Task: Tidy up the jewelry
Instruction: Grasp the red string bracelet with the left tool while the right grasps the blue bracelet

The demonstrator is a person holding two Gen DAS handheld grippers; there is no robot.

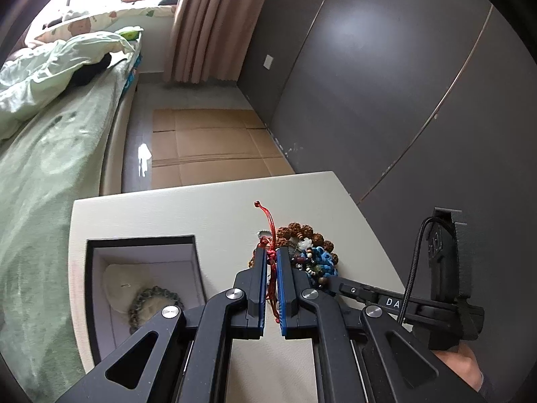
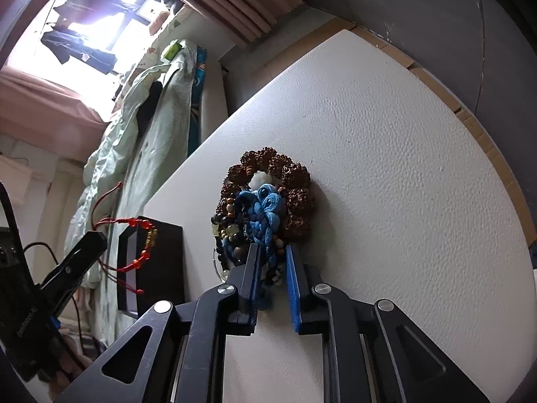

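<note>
Left wrist view shows a white textured worktop (image 1: 208, 208) with a green-covered bed at nine o'clock; at seven o'clock on the worktop sits an open black jewelry box with a pale lining (image 1: 100, 268), a greenish bead bracelet (image 1: 152, 302) already draped on its cushion. Toward one o'clock of centre lies the tangled heap of jewelry (image 1: 312, 248), topped by a ring of knobbly brown seed beads with blue braided cord beneath. The left gripper (image 1: 272, 255) has its jaws pressed together, pinching a thin red cord bracelet with small red beads (image 1: 271, 235), whose tails trail above and below the blue pads; the right wrist view shows that bracelet hanging clear in front of the box. The right gripper (image 2: 273, 252), at the heap's six o'clock edge, has its jaws closed on the blue braided cord (image 2: 265, 225), which fills the gap between the pads. To do this step well, I judge the left should carry the red bracelet over the box opening at a steady height and release only once the loop hangs inside the walls, while the right pins the heap so nothing drags along.
</note>
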